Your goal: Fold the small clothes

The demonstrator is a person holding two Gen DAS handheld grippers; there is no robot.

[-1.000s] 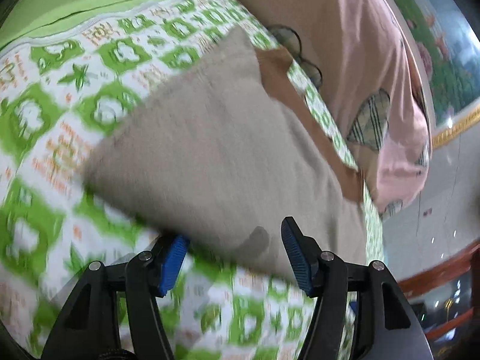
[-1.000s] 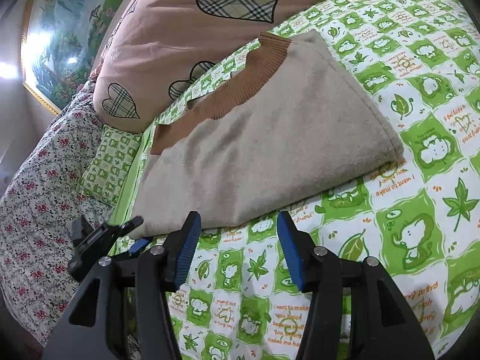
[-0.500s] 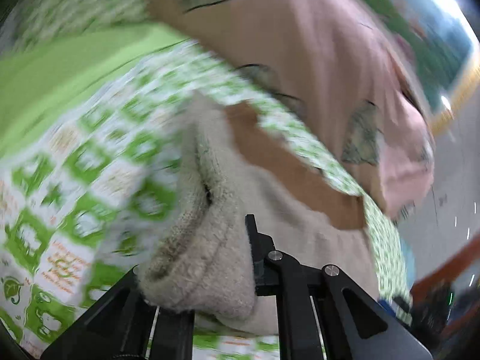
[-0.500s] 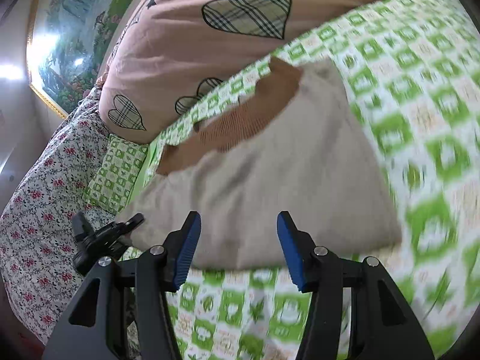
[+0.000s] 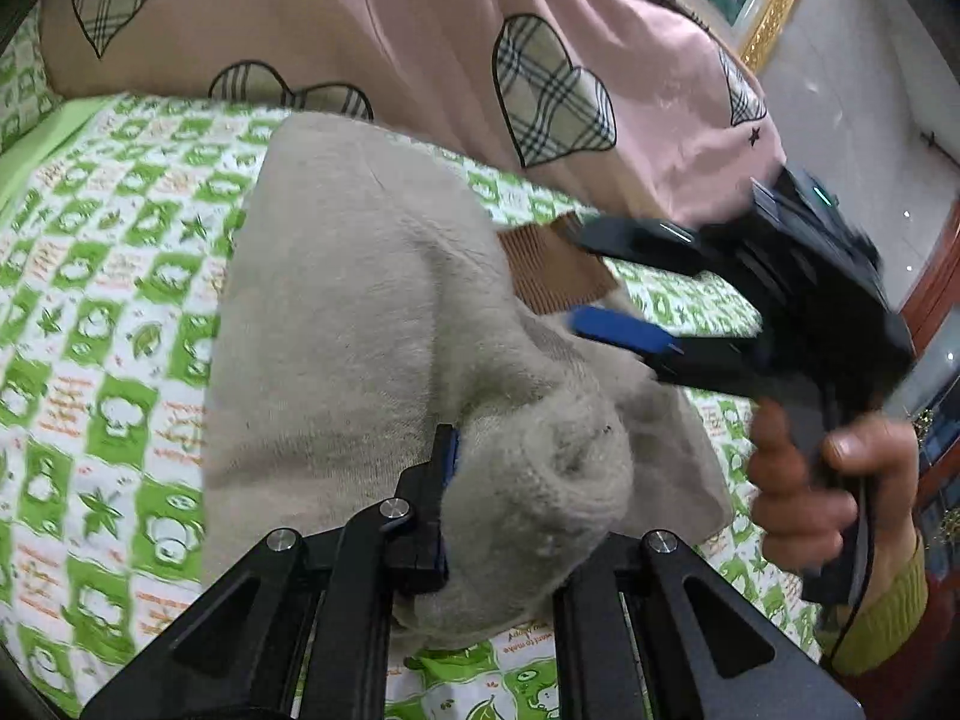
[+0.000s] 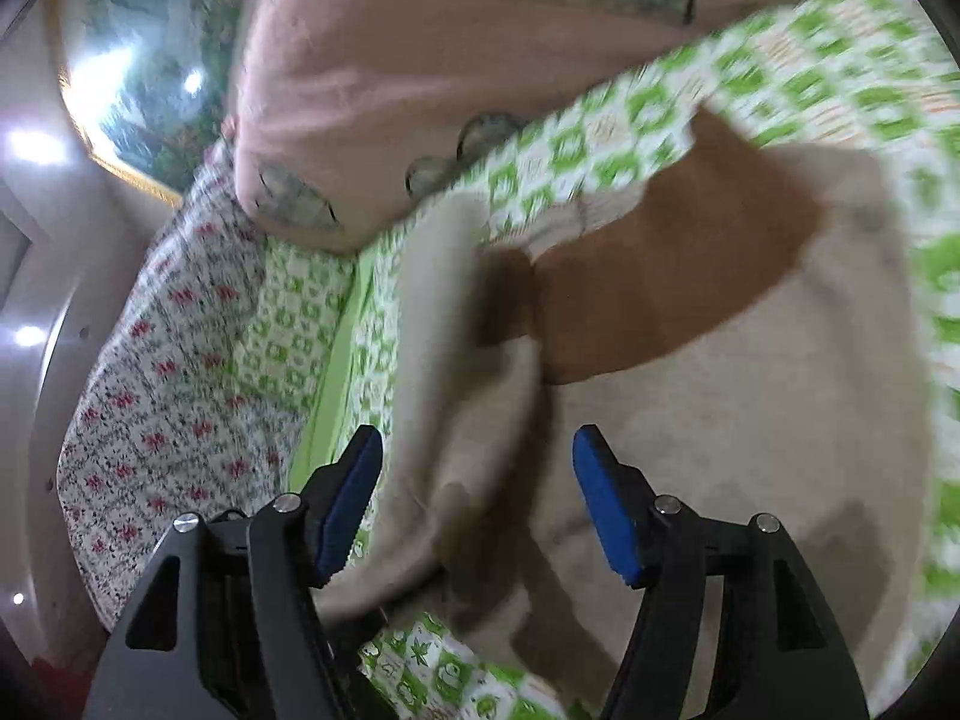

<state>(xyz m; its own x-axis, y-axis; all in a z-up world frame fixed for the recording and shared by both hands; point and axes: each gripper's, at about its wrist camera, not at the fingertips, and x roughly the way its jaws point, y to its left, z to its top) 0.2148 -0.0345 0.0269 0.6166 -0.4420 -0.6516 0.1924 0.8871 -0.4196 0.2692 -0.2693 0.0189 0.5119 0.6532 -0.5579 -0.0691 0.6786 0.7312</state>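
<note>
A: Sweater [image 5: 336,324], beige knit with a brown ribbed hem [image 5: 555,267], lying on the bed [image 5: 102,324] over the green-and-white patterned sheet. Pink quilt [image 5: 372,18] with plaid hearts heaped just behind it.

B: Left tongs [image 5: 456,480]?

A: Pressed together, pinching a bunched fold of the sweater. The knit bulges over the near finger, hiding most of it.

B: Right tongs [image 6: 474,504]?

A: Spread, and the jaws have just been opening wider. Sweater cloth lies between the blue pads [image 6: 606,516], but they do not press on it. From the left wrist view, they reach in from the right side, near the brown hem, with the person's hand [image 5: 834,480] wrapped round the handle.

B: Right wrist view sharp?

A: Blurred. Floral cloth [image 6: 162,372] shows at the left, beside the bed's edge.
</note>
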